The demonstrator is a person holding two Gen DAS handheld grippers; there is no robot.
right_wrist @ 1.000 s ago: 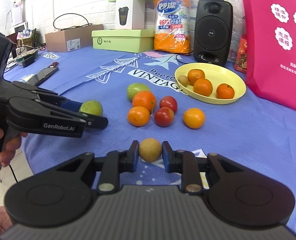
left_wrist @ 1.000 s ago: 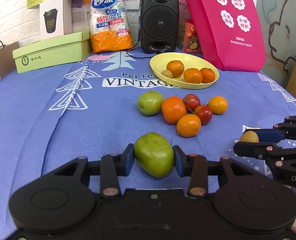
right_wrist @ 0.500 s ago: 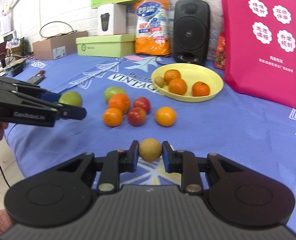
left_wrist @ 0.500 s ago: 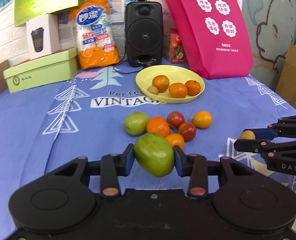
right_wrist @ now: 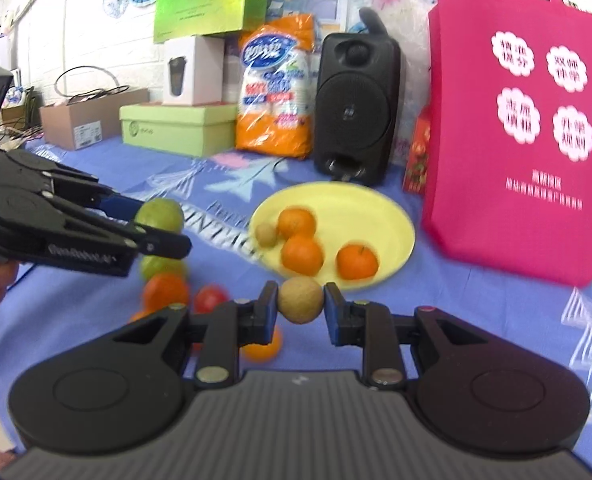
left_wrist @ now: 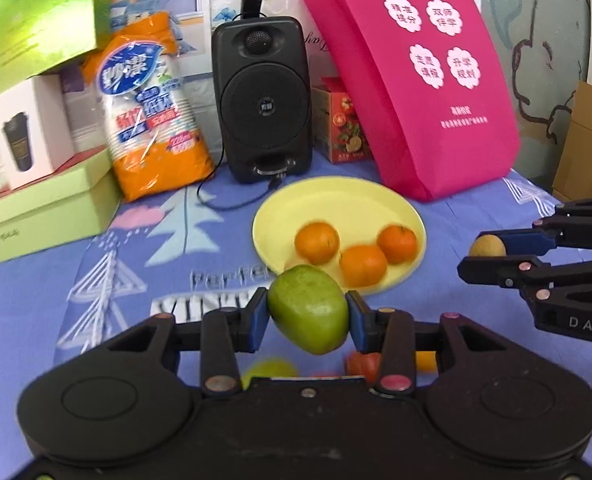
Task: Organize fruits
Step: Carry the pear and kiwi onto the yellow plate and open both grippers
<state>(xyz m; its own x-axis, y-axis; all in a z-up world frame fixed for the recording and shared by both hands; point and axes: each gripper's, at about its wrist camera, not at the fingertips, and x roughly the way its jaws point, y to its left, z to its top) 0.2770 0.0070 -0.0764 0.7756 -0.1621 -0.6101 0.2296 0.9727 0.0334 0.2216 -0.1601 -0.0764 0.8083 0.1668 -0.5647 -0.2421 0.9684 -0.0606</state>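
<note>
Clamping a green fruit (left_wrist: 310,308) across its middle, the left gripper (left_wrist: 308,314) hangs just before the yellow plate (left_wrist: 376,196). Beside it, the right gripper (right_wrist: 300,306) pinches a small brown fruit (right_wrist: 300,300); both look firm, smooth, light and liable to roll.

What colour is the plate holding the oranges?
Pale yellow round plate, clearest in the right wrist view.

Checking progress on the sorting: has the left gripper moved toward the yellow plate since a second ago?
Yes. The left gripper, holding the green fruit, now sits just short of the yellow plate; earlier the loose fruits lay between them.
</note>
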